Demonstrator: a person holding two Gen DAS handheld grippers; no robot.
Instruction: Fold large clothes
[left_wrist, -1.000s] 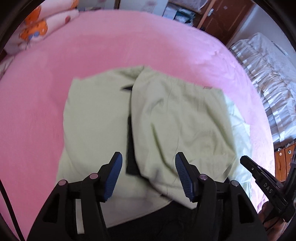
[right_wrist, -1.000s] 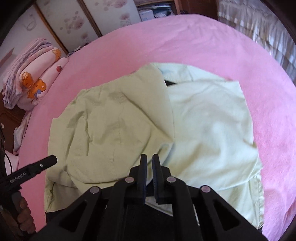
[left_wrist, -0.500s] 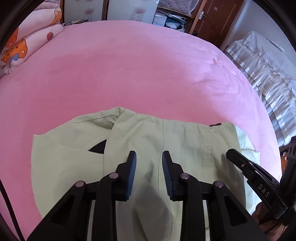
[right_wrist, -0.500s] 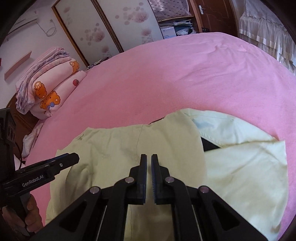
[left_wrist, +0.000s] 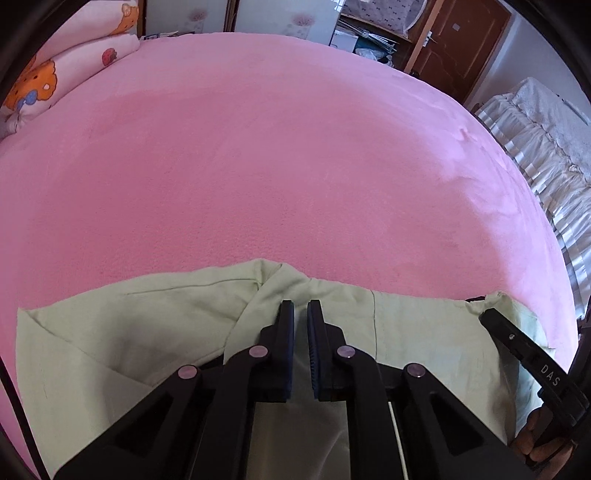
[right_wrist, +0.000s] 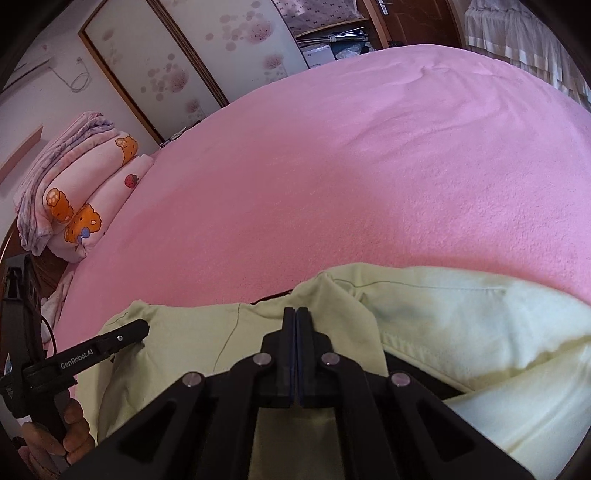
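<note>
Carrying the pale green garment (left_wrist: 155, 332) across the pink bed (left_wrist: 295, 166), left gripper (left_wrist: 301, 314) and right gripper (right_wrist: 295, 314) jaws clamped on its cloth, works best level, landing edges together.

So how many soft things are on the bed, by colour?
Pink blanket: 1
Pale green garment: 1
Rolled bedding with orange bears: 1 pile, pieces too bunched to count
Total: 3
</note>
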